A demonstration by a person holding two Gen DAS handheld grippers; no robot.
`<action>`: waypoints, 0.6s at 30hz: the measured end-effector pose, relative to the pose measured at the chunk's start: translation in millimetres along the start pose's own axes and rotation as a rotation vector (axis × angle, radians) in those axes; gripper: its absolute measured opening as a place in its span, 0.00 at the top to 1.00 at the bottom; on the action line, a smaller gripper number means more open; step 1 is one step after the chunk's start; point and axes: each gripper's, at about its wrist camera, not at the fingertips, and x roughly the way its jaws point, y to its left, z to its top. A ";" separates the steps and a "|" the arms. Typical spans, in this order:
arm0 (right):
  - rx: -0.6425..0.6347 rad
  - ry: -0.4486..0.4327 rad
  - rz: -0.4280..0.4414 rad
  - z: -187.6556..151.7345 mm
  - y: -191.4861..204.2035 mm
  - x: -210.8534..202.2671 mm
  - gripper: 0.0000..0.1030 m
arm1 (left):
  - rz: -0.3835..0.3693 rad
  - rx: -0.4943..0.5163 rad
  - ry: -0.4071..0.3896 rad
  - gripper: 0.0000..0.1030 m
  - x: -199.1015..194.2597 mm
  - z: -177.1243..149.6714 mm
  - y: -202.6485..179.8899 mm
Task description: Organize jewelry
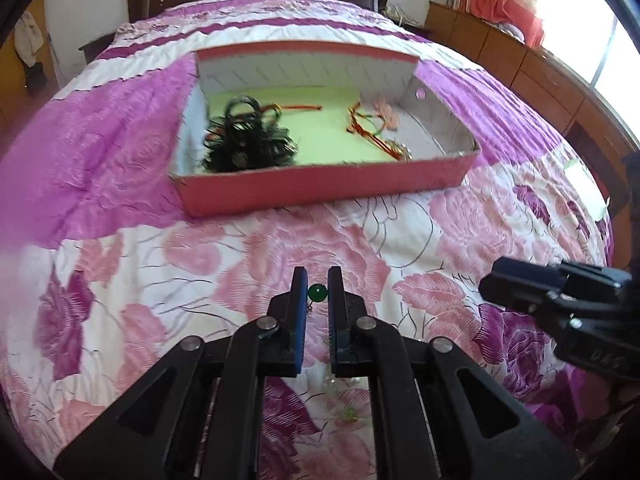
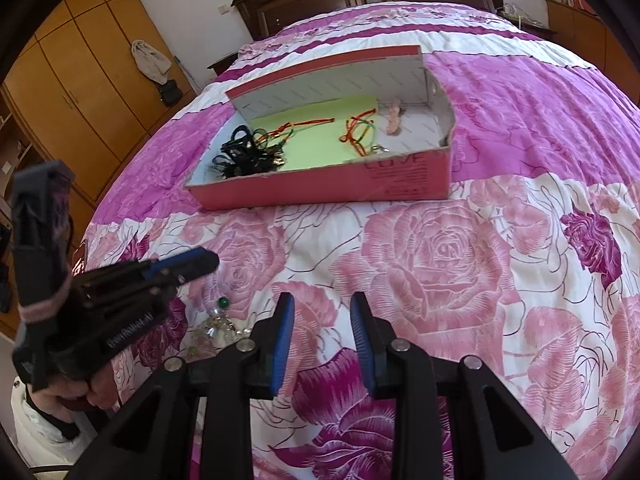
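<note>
Left wrist view: left gripper (image 1: 317, 294) has its pads drawn in on a green bead (image 1: 317, 292) of a beaded piece.
Right gripper: right gripper (image 2: 322, 334) has its jaws partly apart, nothing between them, over the bedspread (image 2: 432, 248).
Jewelry location: rest of the piece, clear and green beads (image 2: 219, 328), trails on the bedspread below the left gripper.
Handling: likely light, limp and dangling; round glassy bead may slip, so a grip on the strand beside it looks safer.
Destination: pink box (image 1: 320, 190), well ahead, already holds cords and dark hair ties (image 1: 244, 140).
</note>
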 end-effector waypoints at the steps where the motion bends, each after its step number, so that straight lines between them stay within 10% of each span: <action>1: -0.002 0.005 0.006 -0.3 1.8 0.6 0.69 | 0.003 -0.007 -0.005 0.99 -3.1 0.1 3.1; 18: -0.074 0.171 0.098 -17.0 39.3 32.8 0.70 | 0.039 -0.061 -0.020 0.99 -8.5 -11.4 29.3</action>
